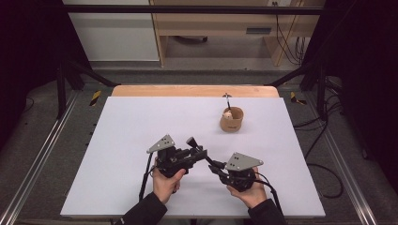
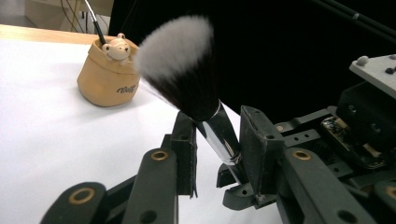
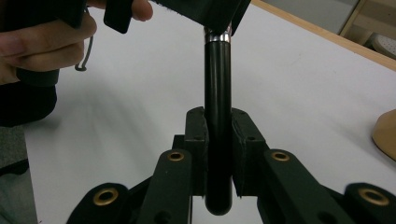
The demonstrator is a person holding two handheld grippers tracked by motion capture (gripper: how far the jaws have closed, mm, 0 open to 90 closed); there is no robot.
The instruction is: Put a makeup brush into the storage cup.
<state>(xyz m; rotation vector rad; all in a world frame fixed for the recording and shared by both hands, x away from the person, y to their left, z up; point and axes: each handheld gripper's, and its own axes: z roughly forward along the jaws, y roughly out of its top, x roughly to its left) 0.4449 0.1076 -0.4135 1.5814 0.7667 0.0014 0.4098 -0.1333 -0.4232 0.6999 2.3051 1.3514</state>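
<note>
Your right gripper (image 3: 218, 154) clamps the makeup brush (image 2: 187, 70) handle; your left gripper (image 2: 217, 140) pinches its ferrule. The tan holder (image 2: 108, 77), near the table's (image 1: 141, 122) far edge, bears unreadable script.

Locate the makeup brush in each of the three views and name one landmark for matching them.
High view: the makeup brush lies low at centre, bridging the two grippers.
Left gripper view: its bristle head fills the upper centre, silver ferrule between the jaws.
Right gripper view: its black handle stands upright at centre, clamped by the jaws.
Shared landmark: the tan holder, cut off at the right edge of the right gripper view.
</note>
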